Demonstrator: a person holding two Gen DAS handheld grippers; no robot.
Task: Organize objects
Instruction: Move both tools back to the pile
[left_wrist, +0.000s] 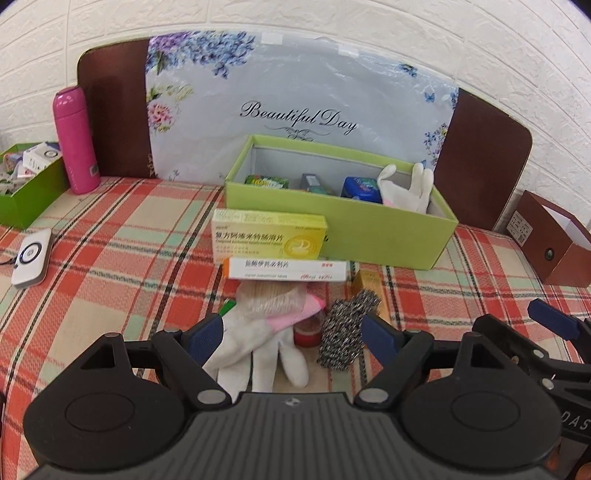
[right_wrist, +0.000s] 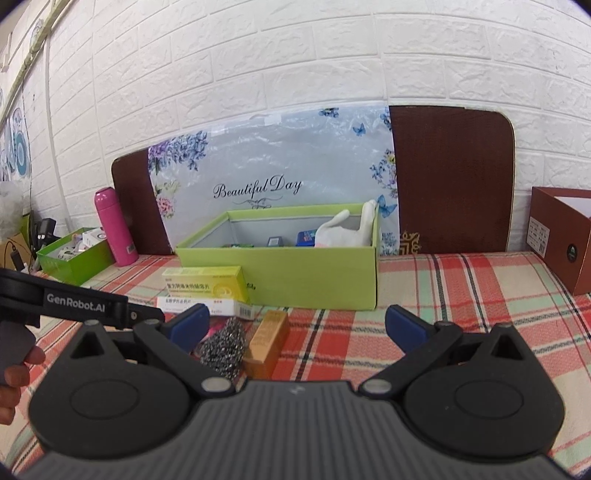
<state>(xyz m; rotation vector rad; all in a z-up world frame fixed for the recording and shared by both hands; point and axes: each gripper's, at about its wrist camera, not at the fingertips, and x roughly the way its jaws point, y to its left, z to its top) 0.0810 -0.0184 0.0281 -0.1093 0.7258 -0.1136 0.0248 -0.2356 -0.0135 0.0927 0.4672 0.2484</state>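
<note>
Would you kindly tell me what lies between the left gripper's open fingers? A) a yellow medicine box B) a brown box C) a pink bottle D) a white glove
D: in the left wrist view, the white glove lies on the plaid cloth between the open fingers of the left gripper.

Woven plaid cloth (left_wrist: 110, 236), a wiry metal scourer (left_wrist: 345, 332), a soft knit glove (left_wrist: 258, 343), glossy card boxes (left_wrist: 269, 236), matt plastic grippers (left_wrist: 291, 332).

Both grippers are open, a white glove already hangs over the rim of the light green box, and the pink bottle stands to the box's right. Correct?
One error: the pink cylindrical bottle stands left of the light green cardboard box, as the left wrist view shows. The rest holds.
</note>
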